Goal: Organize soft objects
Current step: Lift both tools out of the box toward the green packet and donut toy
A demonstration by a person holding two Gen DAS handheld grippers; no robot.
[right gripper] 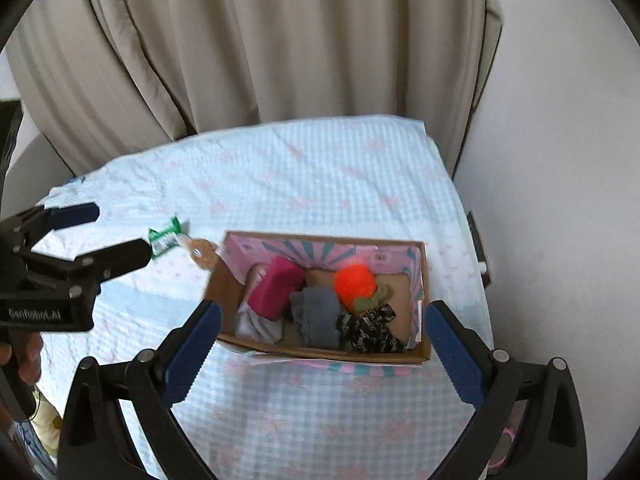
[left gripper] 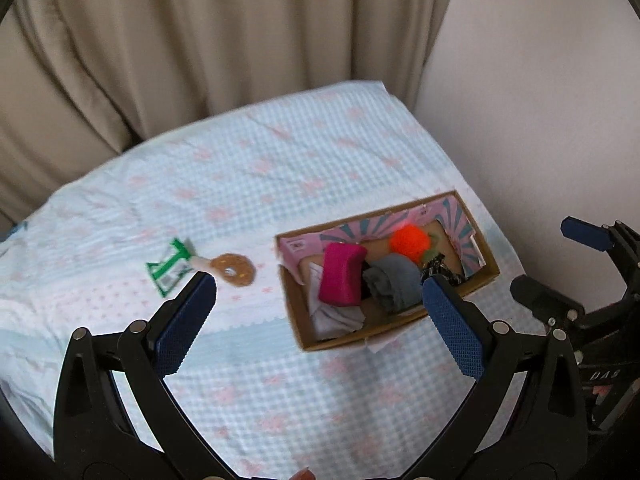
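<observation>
Hovering above a surface (left gripper: 260, 184) draped in pale blue gingham cloth with pink motifs: left claw (left gripper: 320, 300), fingers spread wide, nothing between the blue pads (left gripper: 184, 328). Hanging likewise over the same cloth: right claw (right gripper: 324, 328), also spread wide and holding nothing, pads flanking the near wall of a cardboard box (right gripper: 320, 350) in the right wrist view.

Box position: on the cloth, toward the right edge of the surface, near the white wall (left gripper: 540, 80). Interior lined with a pink and teal printed pattern. Contents, all loose inside:
- magenta cushion-like block (right gripper: 276, 288), toward the left end, lying partly on a white cloth (right gripper: 258, 326);
- grey folded fabric (right gripper: 316, 316), centre, just beside the magenta block;
- bright orange fluffy ball (right gripper: 354, 284) with green leaf-like trim, toward the far right;
- black-and-white patterned fabric (right gripper: 370, 330), near right corner, touching the grey fabric.

Outside the box, on the cloth to its left: brown doughnut-shaped soft item (left gripper: 234, 270), just beside a green-and-white packet (left gripper: 170, 266); whether joined or merely touching, cannot tell.

Behind the surface: beige curtain (left gripper: 200, 40) hanging in folds.
</observation>
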